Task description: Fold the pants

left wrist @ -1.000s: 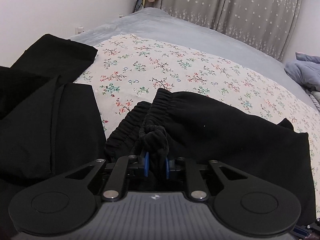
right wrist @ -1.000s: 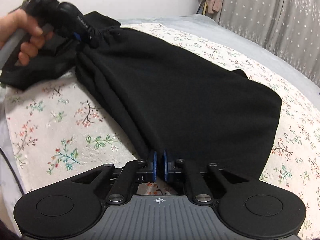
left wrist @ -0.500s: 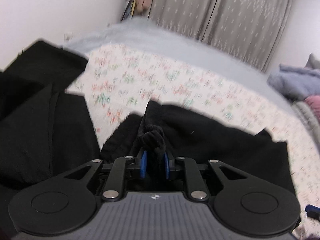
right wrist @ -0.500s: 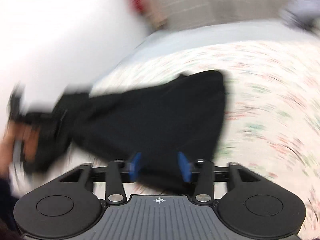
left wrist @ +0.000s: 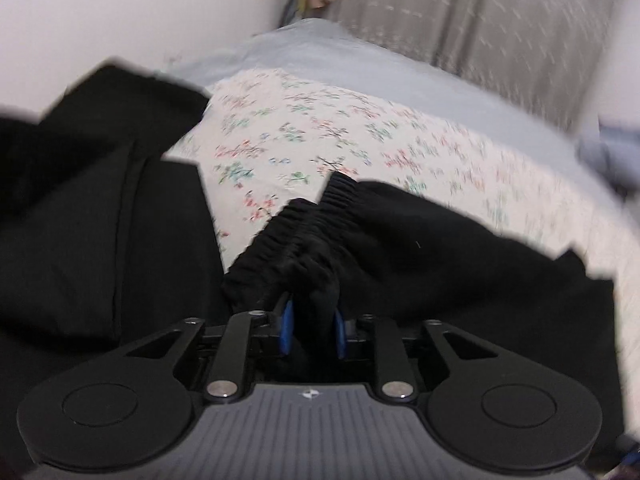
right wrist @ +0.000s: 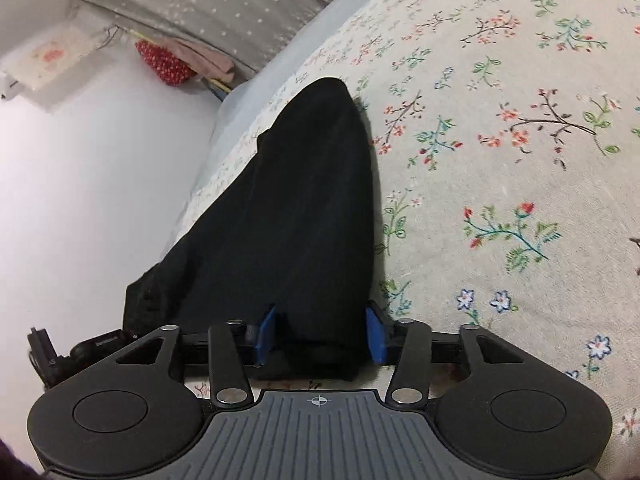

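Note:
The black pants (left wrist: 440, 264) lie on the floral sheet (left wrist: 340, 140), elastic waistband toward me. My left gripper (left wrist: 313, 330) has the bunched waistband (left wrist: 312, 236) between its blue pads, which press the cloth while the jaws are opening slightly. In the right wrist view the pants (right wrist: 304, 200) stretch away as a long dark strip. My right gripper (right wrist: 320, 334) is rolled on its side and straddles the near end of the pants. Its blue pads (right wrist: 266, 334) stand wide apart on either side of the cloth, closing. The left gripper (right wrist: 80, 354) shows at the lower left.
More black garments (left wrist: 100, 220) are piled on the left of the bed. A grey-blue cover (left wrist: 360, 76) lies beyond the sheet, with curtains (left wrist: 480, 8) behind and a white wall on the left. Bluish clothing (left wrist: 608, 148) lies at the far right.
The right gripper let go of the pants' edge, rolled over and swung sideways, and its jaws now stand wide around the cloth. The left gripper kept its place with the waistband, pads slightly wider.

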A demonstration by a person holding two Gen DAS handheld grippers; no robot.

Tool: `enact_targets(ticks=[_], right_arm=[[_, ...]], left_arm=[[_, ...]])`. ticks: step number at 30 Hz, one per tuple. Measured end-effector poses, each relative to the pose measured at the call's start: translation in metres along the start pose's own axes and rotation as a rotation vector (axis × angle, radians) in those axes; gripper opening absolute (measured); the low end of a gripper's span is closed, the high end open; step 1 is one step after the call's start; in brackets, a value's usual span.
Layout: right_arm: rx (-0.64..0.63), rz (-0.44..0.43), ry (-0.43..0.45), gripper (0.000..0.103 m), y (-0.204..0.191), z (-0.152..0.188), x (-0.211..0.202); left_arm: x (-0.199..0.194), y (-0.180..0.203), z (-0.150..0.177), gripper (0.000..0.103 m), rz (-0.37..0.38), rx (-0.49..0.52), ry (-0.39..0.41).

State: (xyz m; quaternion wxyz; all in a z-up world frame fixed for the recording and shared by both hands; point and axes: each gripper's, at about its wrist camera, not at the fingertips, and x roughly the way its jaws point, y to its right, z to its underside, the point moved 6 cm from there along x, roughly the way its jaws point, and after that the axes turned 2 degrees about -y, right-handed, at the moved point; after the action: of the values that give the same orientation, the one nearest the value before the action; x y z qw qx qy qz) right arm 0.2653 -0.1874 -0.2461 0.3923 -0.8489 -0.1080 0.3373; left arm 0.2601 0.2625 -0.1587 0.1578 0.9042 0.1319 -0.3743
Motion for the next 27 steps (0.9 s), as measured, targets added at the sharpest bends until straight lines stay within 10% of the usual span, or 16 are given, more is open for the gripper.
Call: enact_targets(ticks=[4, 11, 15, 17, 20, 23, 27], right_arm=[[0.022, -0.020, 0.006, 0.043, 0.003, -0.002, -0.001], [0.070, -0.044, 0.016, 0.043, 0.010, -0.006, -0.003], [0.111, -0.061, 0.024, 0.044, 0.015, -0.007, -0.005], [0.100, -0.053, 0.027, 0.046, 0.013, -0.007, -0.004], [0.111, -0.060, 0.033, 0.048, 0.011, -0.007, -0.004], [0.127, -0.062, 0.041, 0.048, 0.011, -0.008, -0.004], [0.087, -0.036, 0.052, 0.048, 0.006, -0.007, 0.001]], left_arm=[[-0.019, -0.015, -0.010, 0.066, -0.013, -0.073, 0.068], [-0.022, -0.023, -0.012, 0.071, -0.034, -0.101, 0.037], [-0.021, -0.013, -0.007, 0.095, -0.089, 0.103, 0.021], [-0.015, -0.016, -0.003, 0.097, -0.129, 0.168, -0.008], [-0.024, -0.037, -0.010, 0.097, -0.039, 0.004, -0.006], [-0.049, -0.052, -0.021, 0.093, -0.026, -0.133, 0.112], [-0.076, -0.025, -0.031, 0.093, -0.104, -0.032, 0.299]])
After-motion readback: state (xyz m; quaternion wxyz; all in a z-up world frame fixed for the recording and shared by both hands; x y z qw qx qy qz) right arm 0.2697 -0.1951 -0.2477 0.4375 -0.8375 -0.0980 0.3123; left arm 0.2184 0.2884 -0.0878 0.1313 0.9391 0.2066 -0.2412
